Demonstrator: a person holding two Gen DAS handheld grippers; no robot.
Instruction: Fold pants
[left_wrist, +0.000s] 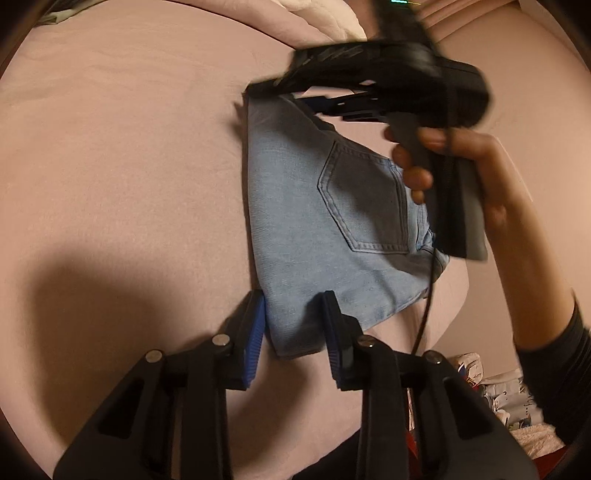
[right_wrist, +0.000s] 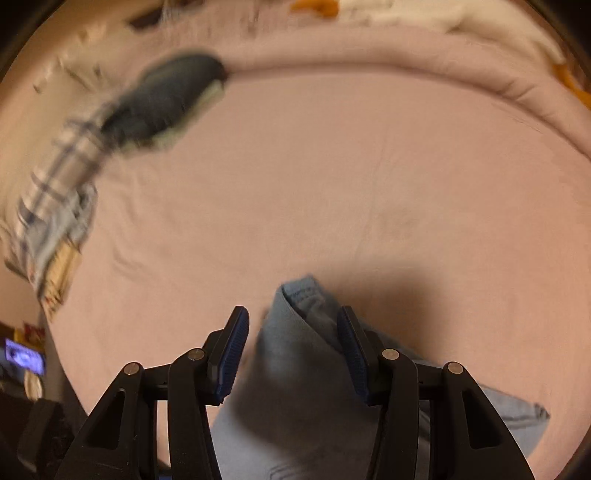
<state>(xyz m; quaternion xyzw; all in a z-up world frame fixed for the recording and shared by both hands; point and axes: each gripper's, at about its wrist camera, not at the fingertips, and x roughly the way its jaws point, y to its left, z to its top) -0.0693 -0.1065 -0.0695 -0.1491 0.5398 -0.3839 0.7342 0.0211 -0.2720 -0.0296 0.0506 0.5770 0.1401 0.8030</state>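
Folded light-blue jeans (left_wrist: 295, 229) on pink bed sheet (left_wrist: 129, 166), left gripper (left_wrist: 293, 332) apart astride near corner, right gripper (right_wrist: 291, 354) apart over far fold, pads clear.

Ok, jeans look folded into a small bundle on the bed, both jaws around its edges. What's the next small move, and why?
Probably lift both grippers clear. The jeans already lie as a compact folded bundle, back pocket up, on the pink sheet. The left gripper and right gripper straddle corners with jaws apart, not pinching, so nothing seems left to hold.
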